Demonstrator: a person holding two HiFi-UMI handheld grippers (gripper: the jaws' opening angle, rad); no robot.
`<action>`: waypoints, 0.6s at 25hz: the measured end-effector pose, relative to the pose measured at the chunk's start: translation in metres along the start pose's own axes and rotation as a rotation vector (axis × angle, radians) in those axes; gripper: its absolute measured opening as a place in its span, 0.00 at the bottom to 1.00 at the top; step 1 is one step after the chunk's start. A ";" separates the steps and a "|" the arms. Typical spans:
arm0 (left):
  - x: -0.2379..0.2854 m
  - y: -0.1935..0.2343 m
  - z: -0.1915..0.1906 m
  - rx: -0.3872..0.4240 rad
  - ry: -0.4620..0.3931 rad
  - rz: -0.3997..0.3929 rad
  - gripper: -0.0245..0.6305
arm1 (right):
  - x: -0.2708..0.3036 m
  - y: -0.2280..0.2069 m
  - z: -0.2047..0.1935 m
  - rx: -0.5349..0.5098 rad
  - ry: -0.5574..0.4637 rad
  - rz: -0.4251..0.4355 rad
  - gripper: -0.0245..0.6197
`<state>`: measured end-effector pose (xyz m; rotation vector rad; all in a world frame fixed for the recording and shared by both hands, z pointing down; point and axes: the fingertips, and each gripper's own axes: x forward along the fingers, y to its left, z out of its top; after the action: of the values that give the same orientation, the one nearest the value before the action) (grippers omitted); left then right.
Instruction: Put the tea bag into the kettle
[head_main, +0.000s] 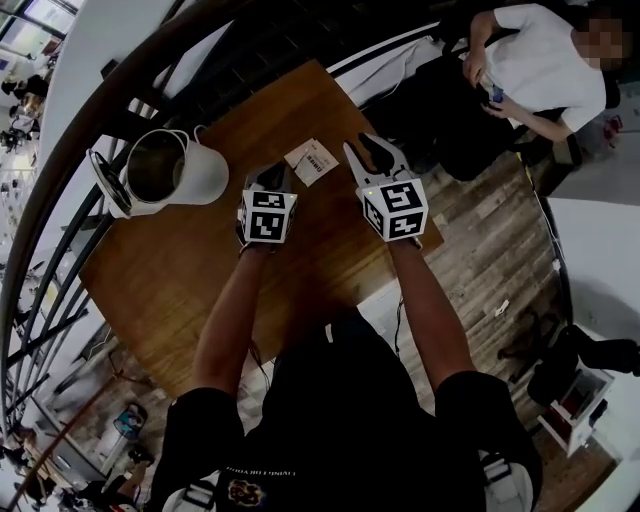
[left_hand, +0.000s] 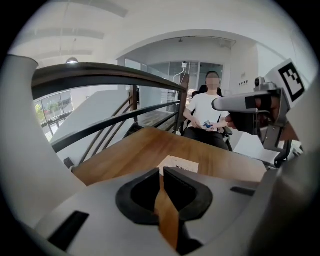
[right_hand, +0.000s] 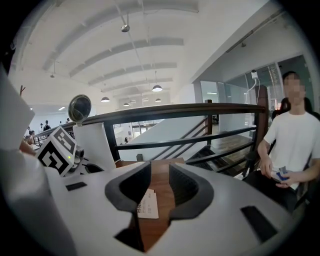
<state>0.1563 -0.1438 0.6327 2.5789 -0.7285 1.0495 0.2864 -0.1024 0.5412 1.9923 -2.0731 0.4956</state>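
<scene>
Table (head_main: 200, 290): kettle (head_main: 198, 172) interior vis. head view only.

Wooden counter (head_main: 190, 290), seen from above. A white kettle (head_main: 205, 175), lid swung open, stands near the far left corner. A flat tea bag (head_main: 312, 160) lies to its right, apart from it.

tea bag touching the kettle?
Apart. The head view shows a strip of bare table between the tea bag and the kettle.
</scene>
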 end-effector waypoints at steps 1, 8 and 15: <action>0.004 -0.001 -0.002 0.001 0.006 -0.010 0.06 | 0.002 0.000 -0.005 0.005 0.008 0.002 0.21; 0.031 -0.005 -0.010 -0.039 0.043 -0.084 0.19 | 0.015 0.001 -0.037 0.036 0.056 0.019 0.21; 0.042 -0.009 -0.014 -0.059 0.067 -0.126 0.24 | 0.016 -0.001 -0.051 0.048 0.075 0.019 0.21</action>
<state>0.1791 -0.1458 0.6717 2.4913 -0.5645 1.0537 0.2826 -0.0977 0.5940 1.9500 -2.0554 0.6200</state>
